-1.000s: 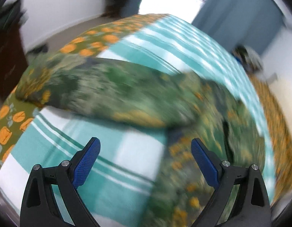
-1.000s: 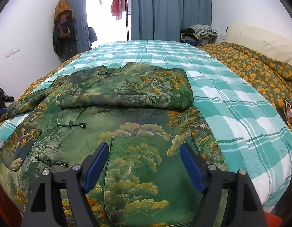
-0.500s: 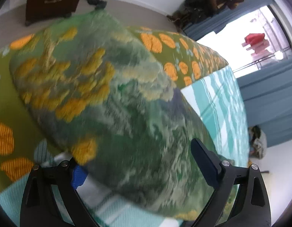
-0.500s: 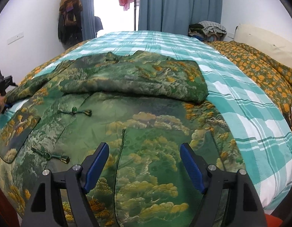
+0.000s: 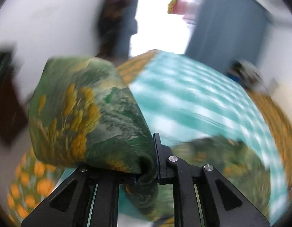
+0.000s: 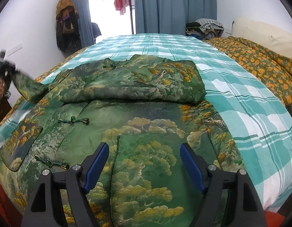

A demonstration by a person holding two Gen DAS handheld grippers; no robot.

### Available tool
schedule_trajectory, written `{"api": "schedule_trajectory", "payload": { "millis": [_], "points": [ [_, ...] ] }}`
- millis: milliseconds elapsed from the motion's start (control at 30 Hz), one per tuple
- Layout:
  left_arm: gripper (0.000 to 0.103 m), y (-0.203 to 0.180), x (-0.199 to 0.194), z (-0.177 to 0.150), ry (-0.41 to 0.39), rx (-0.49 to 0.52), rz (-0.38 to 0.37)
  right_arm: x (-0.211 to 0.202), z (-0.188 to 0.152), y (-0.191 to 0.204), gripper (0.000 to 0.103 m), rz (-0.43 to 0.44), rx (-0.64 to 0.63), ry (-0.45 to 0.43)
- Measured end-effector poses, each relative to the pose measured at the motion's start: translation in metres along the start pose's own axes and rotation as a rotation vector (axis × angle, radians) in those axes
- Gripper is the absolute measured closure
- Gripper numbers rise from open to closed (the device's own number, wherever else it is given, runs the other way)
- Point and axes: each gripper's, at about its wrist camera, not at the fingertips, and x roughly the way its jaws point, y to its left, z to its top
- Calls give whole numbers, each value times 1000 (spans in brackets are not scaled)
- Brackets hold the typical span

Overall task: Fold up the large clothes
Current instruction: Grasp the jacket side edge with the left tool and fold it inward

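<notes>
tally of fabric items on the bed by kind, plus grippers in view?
Green landscape-print jacket: 1
Teal plaid blanket: 1
Orange-fruit print cover: 1
Cream pillow: 1
Grippers: 2, left gripper and right gripper
Total: 6

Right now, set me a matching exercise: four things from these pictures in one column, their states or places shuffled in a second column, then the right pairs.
Column one:
1. left gripper
2. right gripper
3. far sleeve
4. pillow

Column two:
A. folded across the jacket's chest
B. open, hovering over the jacket's hem, holding nothing
C. at the head of the bed, by the wall
D. shut on the near sleeve's cuff, which is lifted off the bed

Pairs: 1-D, 2-B, 3-A, 4-C. The left gripper's jaws have just closed, with the near sleeve between them.
</notes>
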Motion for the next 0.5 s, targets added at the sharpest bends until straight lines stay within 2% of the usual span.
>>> {"api": "schedule_trajectory", "payload": {
  "millis": [67,133,233,267,333,367,400,500],
  "points": [
    [90,-74,-14,-2,-36,223,-67,-2,1,-5,24,-5,16,-8],
    [90,-133,-20,-16,-46,384,-122,-5,2,-10,24,-10,30,-19],
    [88,-196,-14,-48,-10,519,-185,-10,3,-18,24,-20,48,-35],
    [82,-213,-8,-63,18,547,-202,-11,3,-20,24,-24,51,-41],
    [56,-237,9,-93,103,577,-239,-13,3,-26,24,-35,61,-50],
    [31,-244,18,-109,147,590,-243,-14,3,-30,24,-40,68,-51],
    [16,-249,25,-118,165,600,-238,-14,3,-32,24,-42,73,-52],
    [13,-246,28,-158,218,639,-236,-13,5,-43,24,-40,106,-46]
  ]
}}
